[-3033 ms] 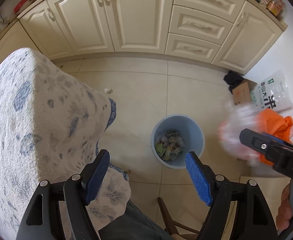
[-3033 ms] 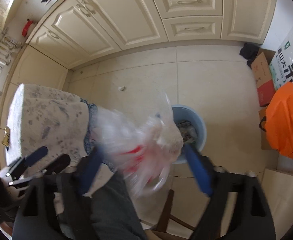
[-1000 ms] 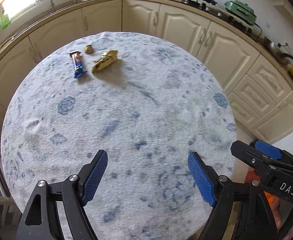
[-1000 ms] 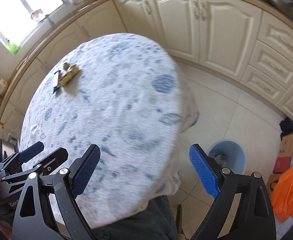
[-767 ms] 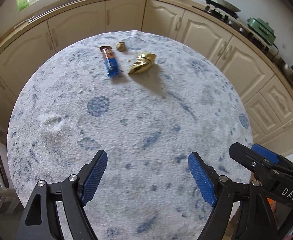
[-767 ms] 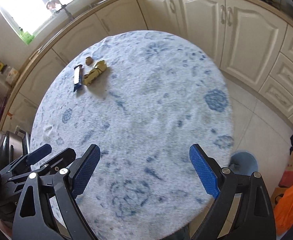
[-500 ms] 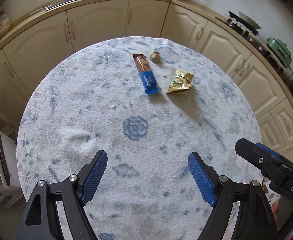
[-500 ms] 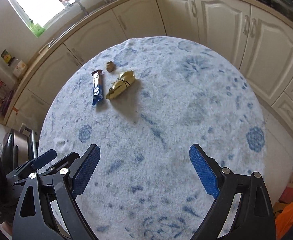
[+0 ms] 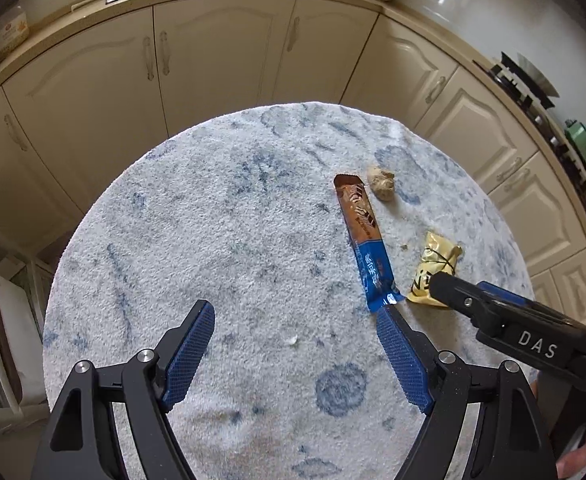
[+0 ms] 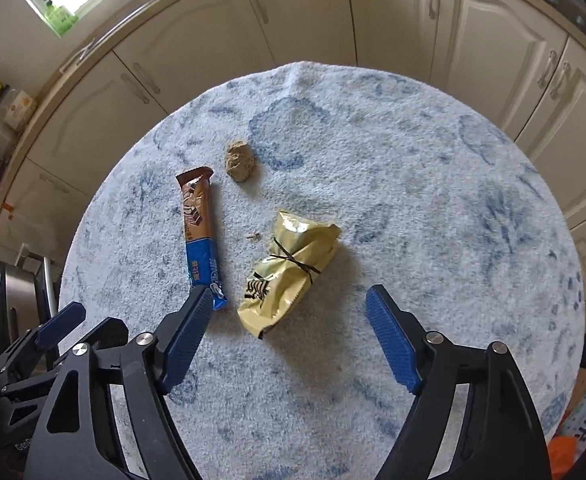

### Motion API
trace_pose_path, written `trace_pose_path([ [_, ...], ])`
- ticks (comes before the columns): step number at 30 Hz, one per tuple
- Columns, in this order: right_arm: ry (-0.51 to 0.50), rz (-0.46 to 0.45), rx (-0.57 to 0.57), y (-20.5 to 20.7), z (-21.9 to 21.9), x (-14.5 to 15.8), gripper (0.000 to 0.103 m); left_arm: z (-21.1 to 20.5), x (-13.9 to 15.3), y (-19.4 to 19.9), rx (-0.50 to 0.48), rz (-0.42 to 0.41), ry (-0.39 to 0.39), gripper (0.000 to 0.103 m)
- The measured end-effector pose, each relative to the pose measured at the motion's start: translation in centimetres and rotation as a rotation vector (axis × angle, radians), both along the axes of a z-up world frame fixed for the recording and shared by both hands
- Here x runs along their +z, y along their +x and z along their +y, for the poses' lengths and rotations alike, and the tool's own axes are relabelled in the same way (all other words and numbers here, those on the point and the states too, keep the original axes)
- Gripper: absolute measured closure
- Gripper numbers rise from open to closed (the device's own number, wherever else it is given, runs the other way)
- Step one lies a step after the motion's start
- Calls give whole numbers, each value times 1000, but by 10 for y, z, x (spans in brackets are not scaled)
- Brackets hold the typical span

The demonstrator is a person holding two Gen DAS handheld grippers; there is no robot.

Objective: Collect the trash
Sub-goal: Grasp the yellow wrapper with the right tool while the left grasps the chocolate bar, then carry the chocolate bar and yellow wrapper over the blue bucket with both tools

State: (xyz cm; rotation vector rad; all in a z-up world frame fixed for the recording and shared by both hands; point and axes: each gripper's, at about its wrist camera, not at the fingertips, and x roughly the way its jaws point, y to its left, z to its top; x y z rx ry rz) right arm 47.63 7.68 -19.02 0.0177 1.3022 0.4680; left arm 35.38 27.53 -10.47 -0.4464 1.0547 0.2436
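Observation:
Three bits of trash lie on the round table with its blue-patterned cloth [image 9: 197, 216]: a brown-and-blue snack bar wrapper [image 9: 367, 242] [image 10: 201, 236], a crumpled gold wrapper [image 9: 433, 268] [image 10: 289, 272] and a small tan crumpled lump [image 9: 381, 180] [image 10: 239, 160]. My left gripper [image 9: 295, 320] hovers open over bare cloth, its right finger just short of the bar wrapper's blue end. My right gripper [image 10: 289, 304] hangs above the near end of the gold wrapper; its jaws are closing, apart from the wrapper. The right gripper's arm [image 9: 513, 332] crosses the left wrist view.
Cream kitchen cabinets [image 9: 213, 52] curve around behind the table, with a sink on the counter and a stove [image 9: 525, 84] at right. A chair frame [image 10: 17, 300] stands at the table's left edge. An orange bag [image 10: 565, 452] lies on the floor at lower right.
Both grippers swung from the blue bin on the floor over to the table and closed in on the wrappers. The plastic bag the right gripper held is gone; its jaws have narrowed slightly.

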Motion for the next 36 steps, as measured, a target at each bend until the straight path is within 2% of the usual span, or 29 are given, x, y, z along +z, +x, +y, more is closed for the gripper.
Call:
trace_pose_path([
  [3, -14, 38, 30, 8, 11, -14, 35, 6, -9, 16, -8, 15, -15, 24],
  [4, -28, 11, 40, 9, 13, -14, 40, 6, -13, 19, -11, 17, -20, 24],
  [5, -46, -22, 47, 9, 14, -11, 56, 6, -15, 23, -15, 20, -24, 24],
  [9, -29, -12, 46, 17, 5, -14, 68, 1, -21, 36, -22, 33, -23, 24],
  [13, -60, -32, 44, 20, -8, -12, 69, -7, -25, 55, -29, 35, -40, 23],
  [15, -70, -44, 43, 24, -15, -11, 69, -13, -29, 69, -50, 48, -18, 23],
  [17, -64, -37, 27, 29, -23, -12, 69, -19, -36, 83, -61, 63, -13, 27],
  [18, -65, -38, 20, 31, -27, -12, 69, -19, -41, 89, -61, 77, -29, 31],
  [19, -67, -40, 15, 34, -29, -13, 69, -22, -41, 92, -54, 63, 1, 33],
  [20, -67, -41, 10, 36, -31, -14, 69, -25, -41, 94, -58, 53, 30, 41],
  [22, -64, -38, 3, 38, -35, -15, 69, -30, -42, 98, -68, 67, 98, 79],
  [23, -60, -37, 1, 38, -37, -15, 69, -30, -44, 98, -73, 69, 94, 87],
  [29, -44, -38, -1, 33, -40, -10, 70, -36, -47, 87, -98, 79, 114, 89],
  [36, -36, -62, 6, 11, -44, 7, 70, -46, -31, 52, -116, 74, 143, 89],
])
